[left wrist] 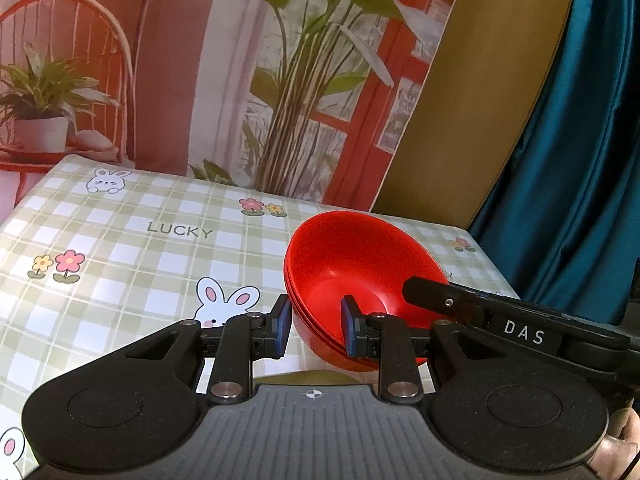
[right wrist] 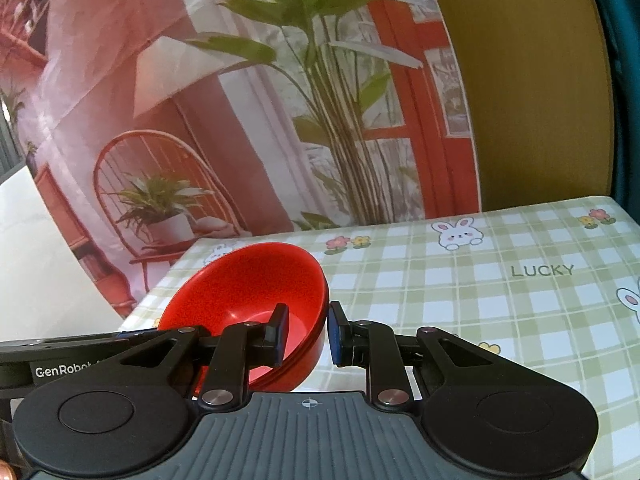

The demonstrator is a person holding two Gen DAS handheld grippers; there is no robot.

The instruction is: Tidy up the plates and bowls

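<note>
A stack of red bowls (left wrist: pixel 360 260) is nested together on the checked tablecloth (left wrist: pixel 120 240). In the left wrist view my left gripper (left wrist: pixel 316 326) straddles the stack's left rim, one blue pad outside and one inside; the jaws stand a bowl-wall's width apart, touching the rim. My right gripper reaches in from the right as a black finger (left wrist: pixel 432 292) over the far rim. In the right wrist view the same stack (right wrist: pixel 248 284) sits at the left; my right gripper (right wrist: pixel 308 334) straddles its right rim the same way.
The table's far edge meets a printed backdrop with plants and a red chair (left wrist: pixel 280 80). A teal curtain (left wrist: pixel 580 140) hangs at the right. The table's left edge (right wrist: pixel 152 292) lies close behind the bowls in the right wrist view.
</note>
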